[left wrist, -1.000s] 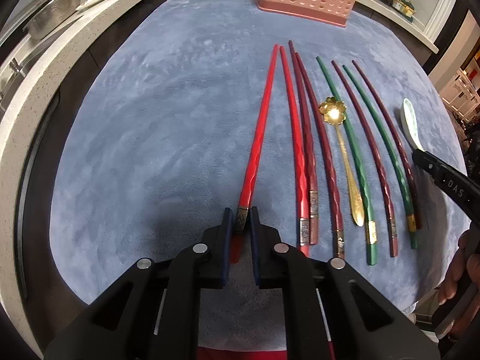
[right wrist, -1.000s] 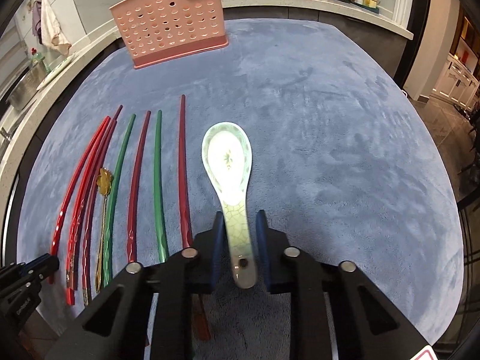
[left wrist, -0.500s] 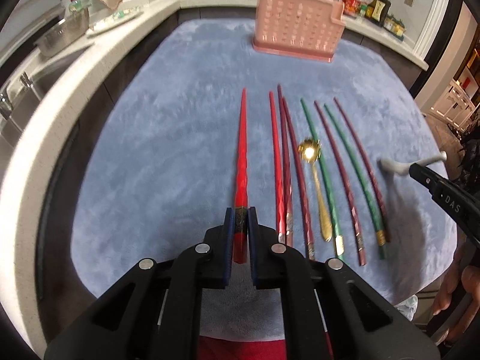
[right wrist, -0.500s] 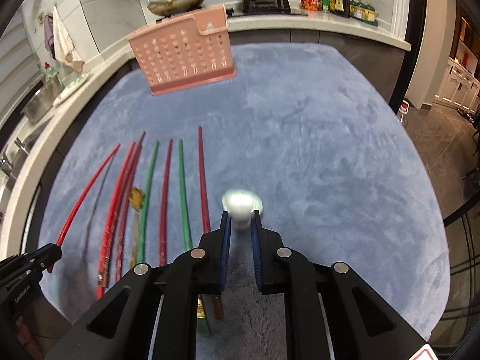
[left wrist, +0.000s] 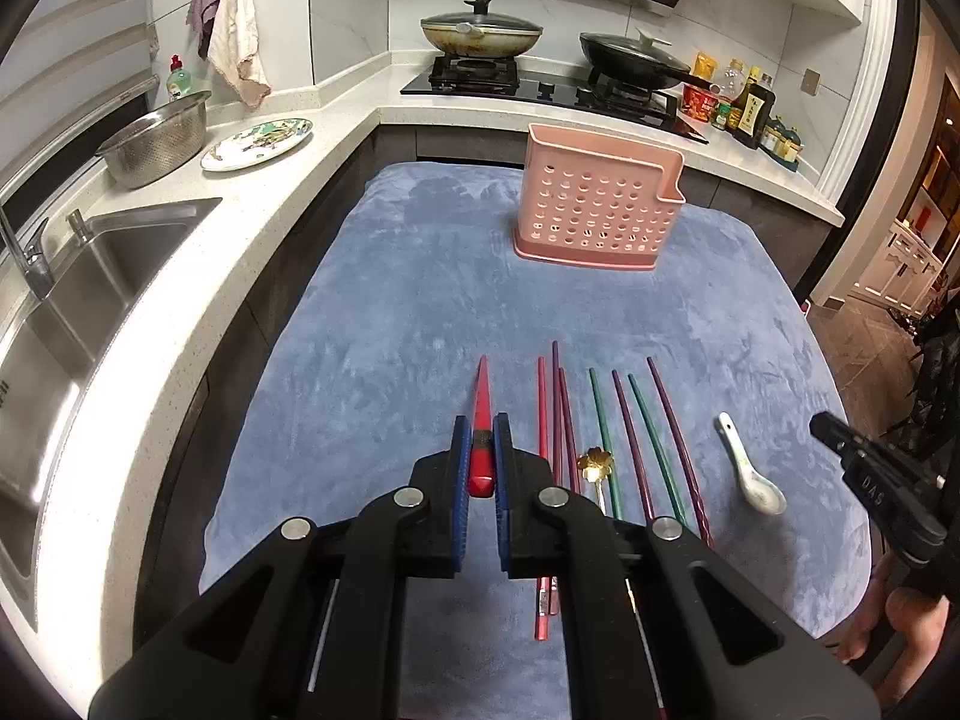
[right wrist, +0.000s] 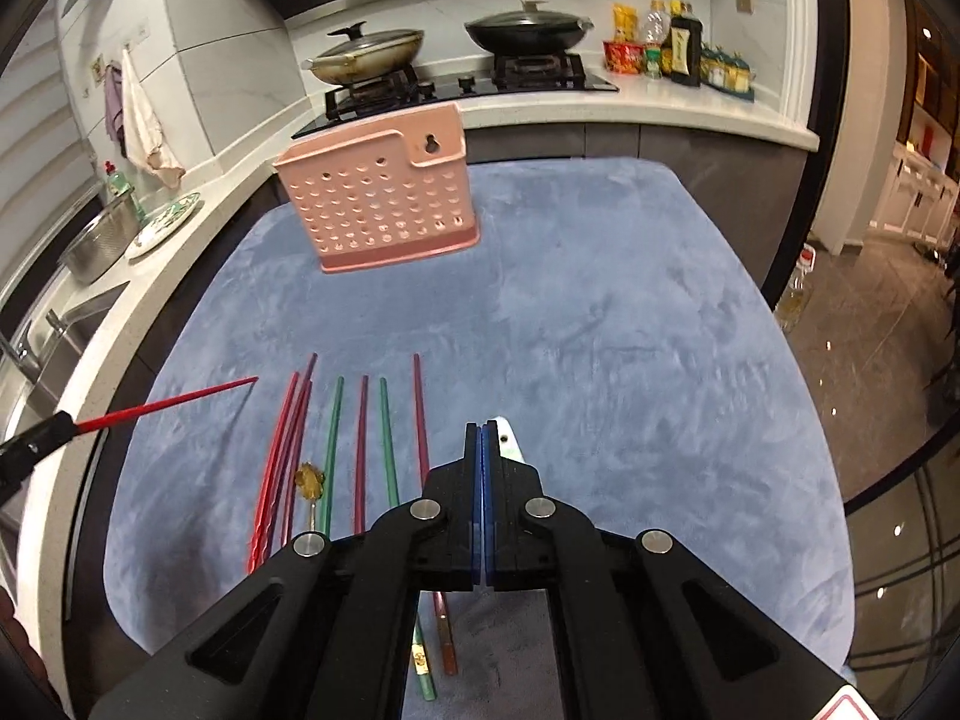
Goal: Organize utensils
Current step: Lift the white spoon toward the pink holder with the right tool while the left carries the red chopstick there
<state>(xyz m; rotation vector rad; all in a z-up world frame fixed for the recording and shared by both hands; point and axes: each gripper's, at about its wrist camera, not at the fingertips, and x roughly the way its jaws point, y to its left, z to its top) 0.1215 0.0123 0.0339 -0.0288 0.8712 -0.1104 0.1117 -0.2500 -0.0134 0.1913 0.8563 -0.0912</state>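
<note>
**Chopstick up, spoon loose**

Both grippers have risen since the earlier frames, so more of the kitchen now shows beyond the desk. The left gripper [left wrist: 480,426] has carried the red chopstick [left wrist: 482,396] up off the blue cloth [left wrist: 420,330]. Its fingers are clenched on the thick decorated end, and the tip points ahead towards the pink perforated utensil holder [left wrist: 597,210].

The right gripper [right wrist: 482,429] has pressed its fingers fully together with nothing between them. The white ceramic spoon [left wrist: 753,474], which it held half a second ago, looks to be lying free on the cloth just beside it. The wrist view hides most of the spoon.

The other chopsticks [left wrist: 636,450] and the gold flower spoon [left wrist: 594,462] lie in their row on the cloth.

The chopstick is likely light, stiff and lacquer-slick. Held at one end it can swing, so a firm pinch on the thick end suits it. The spoon's glazed, tapering handle probably slides out of flat pads, and it would chip if dropped. It is best retaken across the handle near the bowl.

The only legible writing is "DAS", on the right gripper's body. The bottle labels by the stove cannot be read.
</note>
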